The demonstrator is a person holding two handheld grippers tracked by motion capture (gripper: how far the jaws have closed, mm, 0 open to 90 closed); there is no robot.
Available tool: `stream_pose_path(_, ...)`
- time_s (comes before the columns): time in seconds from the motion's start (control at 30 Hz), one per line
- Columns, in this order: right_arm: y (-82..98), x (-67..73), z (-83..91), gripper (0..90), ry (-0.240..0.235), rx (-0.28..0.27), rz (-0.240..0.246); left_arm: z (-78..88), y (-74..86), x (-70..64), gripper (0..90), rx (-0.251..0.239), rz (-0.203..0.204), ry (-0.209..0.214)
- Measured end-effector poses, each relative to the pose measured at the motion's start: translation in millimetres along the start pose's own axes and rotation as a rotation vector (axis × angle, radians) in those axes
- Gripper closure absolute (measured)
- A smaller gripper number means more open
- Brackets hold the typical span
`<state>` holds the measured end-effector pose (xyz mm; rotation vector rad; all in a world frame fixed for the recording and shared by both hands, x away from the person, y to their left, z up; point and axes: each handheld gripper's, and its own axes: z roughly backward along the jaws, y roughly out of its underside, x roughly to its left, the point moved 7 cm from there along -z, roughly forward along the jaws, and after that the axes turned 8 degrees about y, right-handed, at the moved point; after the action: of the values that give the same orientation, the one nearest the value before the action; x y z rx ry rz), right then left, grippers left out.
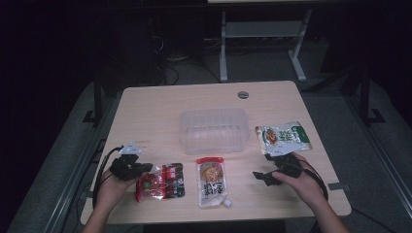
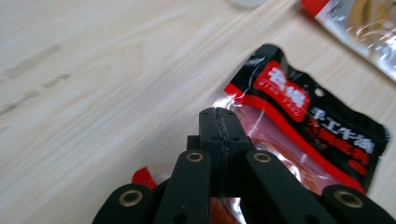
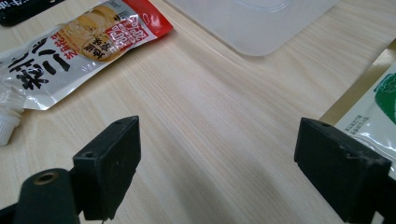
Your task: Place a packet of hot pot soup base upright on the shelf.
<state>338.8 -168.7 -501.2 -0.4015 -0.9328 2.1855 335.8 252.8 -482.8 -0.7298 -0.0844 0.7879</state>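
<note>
Left gripper, lower left of the high view, is clenched on the red snack packet; clear tub lies up-right. Right gripper gapes, unloaded.

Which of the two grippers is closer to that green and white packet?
The right gripper. It sits just in front of the green and white packet, jaws apart. The left gripper is far across the table, over the red and black packet.
</note>
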Motion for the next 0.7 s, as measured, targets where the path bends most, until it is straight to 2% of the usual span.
stream_pose_path(0.03, 0.0, 0.0, 0.0, 14.2, 0.0, 0.0, 0.0, 5.3, 1.6, -0.6, 89.8, -0.008, 0.003, -0.012)
stream_pose_path(0.07, 0.3, -0.6, -0.2, 14.2, 0.001, 0.0, 0.002, 15.7, 9.1, 0.7, 89.8, -0.014, 0.017, -0.046)
stream_pose_path(0.13, 0.4, -1.0, -0.2, 14.2, 0.002, -0.001, 0.008, 21.0, 14.3, 2.1, 89.8, -0.014, 0.025, -0.059)
stream_pose_path(0.2, 0.4, -0.2, 0.3, 14.2, 0.001, 0.002, 0.0, 29.5, 24.8, 3.2, 89.8, -0.023, 0.066, -0.072)
stream_pose_path(0.27, 0.4, 0.6, 0.7, 14.2, 0.0, 0.005, -0.001, 34.8, 36.5, 4.8, 89.8, -0.013, 0.094, -0.084)
stream_pose_path(0.33, 0.2, 1.2, 0.5, 14.2, 0.0, 0.007, 0.002, 35.3, 46.7, 4.3, 89.8, 0.006, 0.121, -0.08)
stream_pose_path(0.43, -0.7, 2.1, -0.8, 14.2, -0.004, 0.008, 0.009, 30.9, 50.4, -2.0, 89.8, -0.013, 0.139, -0.02)
stream_pose_path(0.47, -0.8, 2.2, -1.0, 14.2, -0.003, 0.008, 0.01, 28.8, 47.5, -4.3, 89.8, -0.012, 0.124, -0.017)
stream_pose_path(0.6, -0.8, 2.2, -1.2, 14.2, -0.004, 0.008, 0.013, 25.6, 45.8, -4.7, 89.8, 0.002, 0.111, -0.017)
stream_pose_path(0.7, -0.6, 1.4, -1.3, 14.2, -0.003, 0.006, 0.012, 24.3, 47.8, -2.8, 89.8, 0.008, 0.122, -0.02)
